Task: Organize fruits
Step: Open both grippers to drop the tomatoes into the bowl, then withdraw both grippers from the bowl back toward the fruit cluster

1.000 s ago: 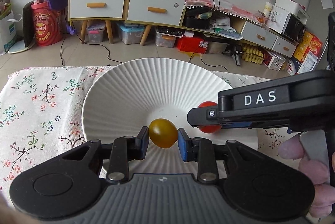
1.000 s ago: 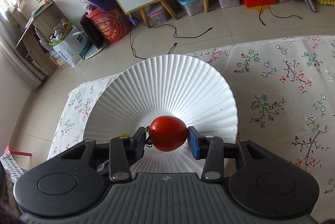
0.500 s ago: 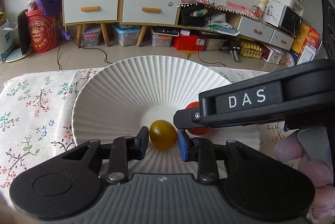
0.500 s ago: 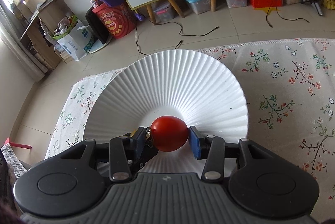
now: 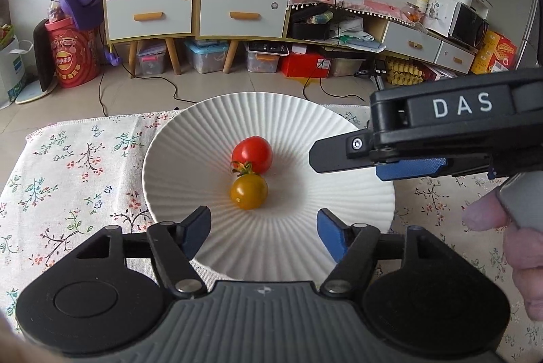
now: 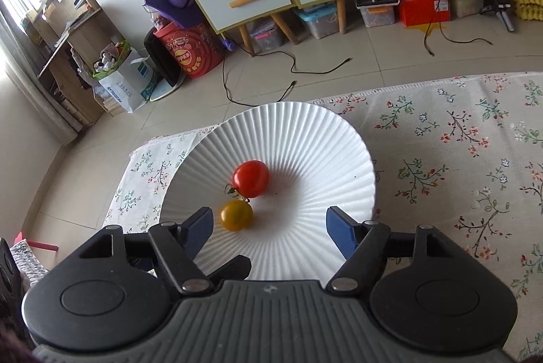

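Tiled floor, drawer cabinet along white wall; window perhaps left.

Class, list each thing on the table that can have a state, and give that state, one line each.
Red tomato: released, resting in plate, touching yellow tomato.
Yellow tomato: released, resting in plate.
Plate: upright on tablecloth.
Left hand-held gripper: open, just opened, empty.
Right hand-held gripper: open, just opened, empty.

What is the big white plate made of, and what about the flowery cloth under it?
The plate looks like glazed ceramic: white, softly shiny, with fine ridges fanning out from the middle; it could be hard plastic. The cloth looks like woven cotton: matte, printed flowers, a stitched edge.
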`<control>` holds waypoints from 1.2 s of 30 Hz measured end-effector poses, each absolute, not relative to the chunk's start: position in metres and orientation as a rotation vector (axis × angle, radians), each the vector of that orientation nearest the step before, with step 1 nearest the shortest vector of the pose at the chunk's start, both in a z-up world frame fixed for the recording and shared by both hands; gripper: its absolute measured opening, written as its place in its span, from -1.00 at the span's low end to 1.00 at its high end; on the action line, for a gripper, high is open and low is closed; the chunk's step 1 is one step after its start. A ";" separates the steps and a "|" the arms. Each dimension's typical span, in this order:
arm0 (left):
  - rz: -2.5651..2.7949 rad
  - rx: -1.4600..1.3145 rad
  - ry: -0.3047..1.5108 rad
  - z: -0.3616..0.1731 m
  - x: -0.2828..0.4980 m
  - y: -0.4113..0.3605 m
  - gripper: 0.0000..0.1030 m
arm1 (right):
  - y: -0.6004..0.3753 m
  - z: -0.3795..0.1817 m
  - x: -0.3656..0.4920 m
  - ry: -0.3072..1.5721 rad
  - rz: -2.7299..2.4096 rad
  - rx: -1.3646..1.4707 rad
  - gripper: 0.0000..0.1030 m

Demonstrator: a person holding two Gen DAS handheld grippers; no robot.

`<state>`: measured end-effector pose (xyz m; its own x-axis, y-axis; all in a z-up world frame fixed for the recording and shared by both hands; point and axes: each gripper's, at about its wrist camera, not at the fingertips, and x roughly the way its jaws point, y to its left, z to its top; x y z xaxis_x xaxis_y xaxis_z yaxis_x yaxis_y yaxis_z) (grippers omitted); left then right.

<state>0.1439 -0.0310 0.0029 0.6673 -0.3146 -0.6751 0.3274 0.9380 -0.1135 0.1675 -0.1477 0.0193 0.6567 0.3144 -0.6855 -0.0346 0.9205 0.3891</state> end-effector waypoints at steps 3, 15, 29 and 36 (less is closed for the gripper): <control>-0.364 0.030 0.745 0.012 0.134 -0.028 0.50 | -0.149 0.024 0.158 0.827 0.200 0.345 0.54; -0.326 0.073 0.759 0.029 0.097 0.000 0.86 | -0.147 0.035 0.122 0.799 0.237 0.269 0.87; -0.286 0.097 0.807 0.033 0.052 0.033 0.86 | -0.126 0.025 0.071 0.797 0.313 0.120 0.96; -0.301 0.115 0.810 0.020 0.021 0.048 0.86 | -0.110 0.010 0.037 0.757 0.345 0.002 0.97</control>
<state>0.0211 0.0480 0.0198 0.6496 -0.2208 -0.7275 0.3081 0.9513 -0.0136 0.0366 -0.1100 0.0096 0.6734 0.3077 -0.6722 -0.3060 0.9437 0.1255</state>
